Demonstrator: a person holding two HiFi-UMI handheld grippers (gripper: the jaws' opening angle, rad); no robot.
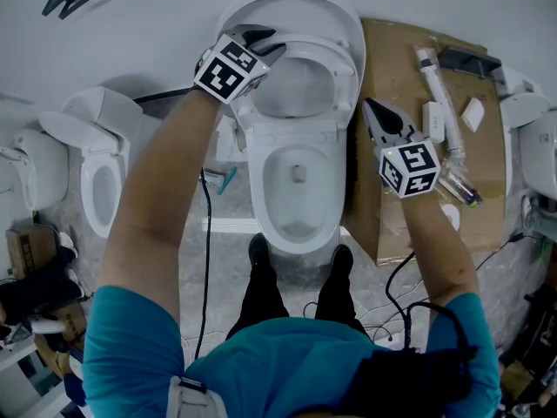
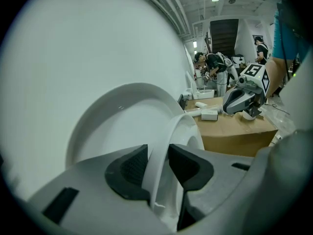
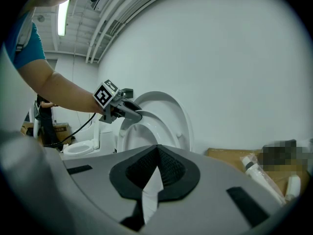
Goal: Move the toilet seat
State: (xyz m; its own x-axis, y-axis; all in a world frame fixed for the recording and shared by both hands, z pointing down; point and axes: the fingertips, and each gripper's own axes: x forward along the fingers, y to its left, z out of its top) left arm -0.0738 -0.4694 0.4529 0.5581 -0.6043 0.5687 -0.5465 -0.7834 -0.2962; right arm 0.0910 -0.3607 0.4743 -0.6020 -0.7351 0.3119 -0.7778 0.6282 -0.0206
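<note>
at the back of the white toilet bowl (image 1: 296,194), against the pale wall, the lid (image 1: 291,7) stands fully raised, and the toilet seat (image 1: 346,75) is lifted off the bowl and tilted, leaning a little forward of the lid rather than lying flat against it. the left gripper (image 2: 157,155) has hold of the seat at its upper left edge as the head view shows it: the thin white rim runs between the two dark pads, which close on it from either side. the right gripper (image 3: 157,148) hangs off to the right of the toilet, above the cardboard box (image 1: 396,55) that sits just beside the bowl; its jaws meet at the tips and nothing is between them. on top of the box lie a long white tube (image 1: 439,90), a small white carton (image 1: 432,120) and a few other pale pieces too small to name. the person stands right in front of the bowl in a teal shirt and dark trousers, with one dark shoe (image 1: 258,251) at each side of the base. a black cable (image 1: 207,233) runs down the floor at the left of the bowl, and a second toilet (image 1: 100,177) stands further left, well apart.
</note>
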